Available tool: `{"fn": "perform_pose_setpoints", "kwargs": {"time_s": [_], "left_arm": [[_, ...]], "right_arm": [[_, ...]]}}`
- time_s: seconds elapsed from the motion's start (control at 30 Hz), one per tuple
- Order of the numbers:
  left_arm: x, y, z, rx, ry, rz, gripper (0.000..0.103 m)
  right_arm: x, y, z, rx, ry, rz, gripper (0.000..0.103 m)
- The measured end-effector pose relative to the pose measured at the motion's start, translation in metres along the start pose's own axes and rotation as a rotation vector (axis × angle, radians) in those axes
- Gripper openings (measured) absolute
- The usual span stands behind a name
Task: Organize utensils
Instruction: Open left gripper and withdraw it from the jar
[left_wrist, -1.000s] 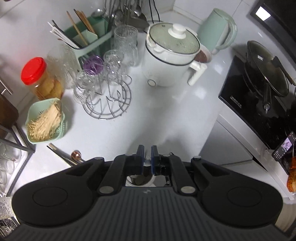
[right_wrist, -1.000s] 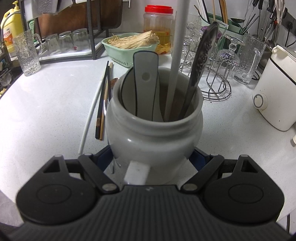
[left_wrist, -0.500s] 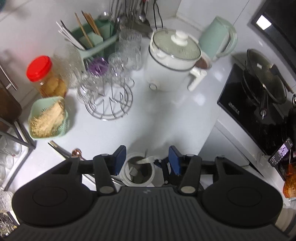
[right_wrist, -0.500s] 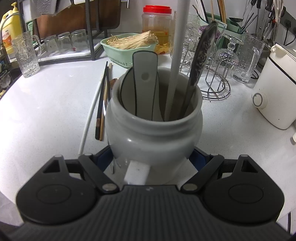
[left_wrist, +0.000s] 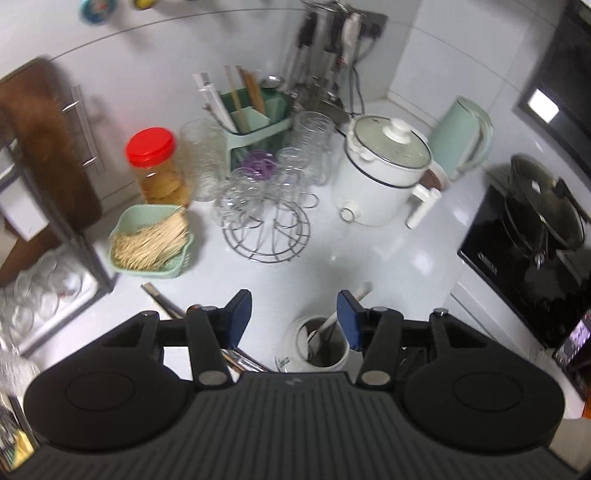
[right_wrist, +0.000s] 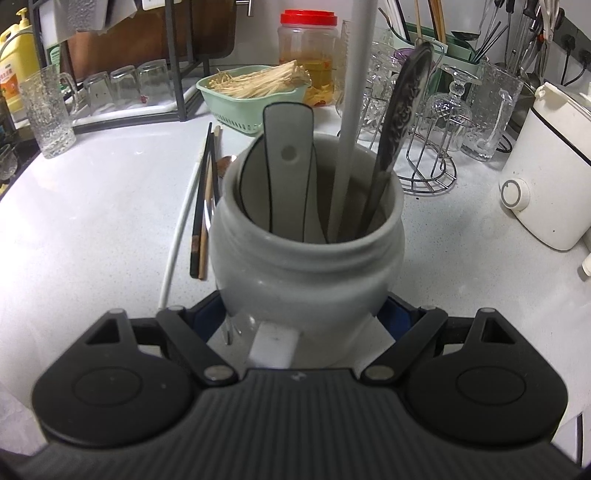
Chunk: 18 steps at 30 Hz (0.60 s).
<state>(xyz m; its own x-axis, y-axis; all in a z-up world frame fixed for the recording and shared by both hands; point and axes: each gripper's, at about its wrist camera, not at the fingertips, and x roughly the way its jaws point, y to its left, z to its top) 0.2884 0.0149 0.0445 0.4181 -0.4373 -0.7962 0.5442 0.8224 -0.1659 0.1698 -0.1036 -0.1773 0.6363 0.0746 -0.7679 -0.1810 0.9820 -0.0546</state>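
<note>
The grey ceramic utensil crock (right_wrist: 310, 258) stands on the white speckled tabletop (right_wrist: 92, 229), clamped at its base by the right claw (right_wrist: 306, 314); it holds a flat grey spatula (right_wrist: 288, 158), a white rod (right_wrist: 351, 110) and a dark patterned handle (right_wrist: 402, 110). Loose chopsticks (right_wrist: 203, 206) lie just beside it. The left claw (left_wrist: 293, 319) hangs above, jaws wide apart, gripping nothing

Upright grey ceramic crock (right_wrist: 308, 266) at frame centre, holding white spoon (right_wrist: 290, 162), white chopstick (right_wrist: 352, 110), dark patterned handle (right_wrist: 400, 107); loose chopsticks (right_wrist: 203, 206) lying left on desk.
</note>
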Motion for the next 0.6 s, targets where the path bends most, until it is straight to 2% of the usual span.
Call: {"fn": "perform_pose_setpoints", "kwargs": {"time_s": [0.13, 0.27, 0.4, 0.5, 0.6], "left_arm": [[-0.006, 0.016, -0.027, -0.027, -0.069, 0.053, 0.057], [-0.005, 0.028, -0.055, -0.054, -0.104, 0.091, 0.057], [0.001, 0.044, -0.082, -0.129, -0.119, 0.091, 0.057], [0.008, 0.052, -0.104, -0.169, -0.140, 0.122, 0.057], [0.021, 0.062, -0.122, -0.251, -0.143, 0.121, 0.057]], "right_arm": [[0.000, 0.001, -0.001, 0.012, -0.005, -0.006, 0.090], [0.000, 0.002, -0.001, 0.022, -0.006, -0.018, 0.090], [0.000, 0.002, -0.001, 0.035, -0.007, -0.024, 0.090], [0.001, 0.003, 0.001, 0.043, -0.005, -0.033, 0.090], [0.001, 0.004, 0.001, 0.060, -0.003, -0.046, 0.090]]}}
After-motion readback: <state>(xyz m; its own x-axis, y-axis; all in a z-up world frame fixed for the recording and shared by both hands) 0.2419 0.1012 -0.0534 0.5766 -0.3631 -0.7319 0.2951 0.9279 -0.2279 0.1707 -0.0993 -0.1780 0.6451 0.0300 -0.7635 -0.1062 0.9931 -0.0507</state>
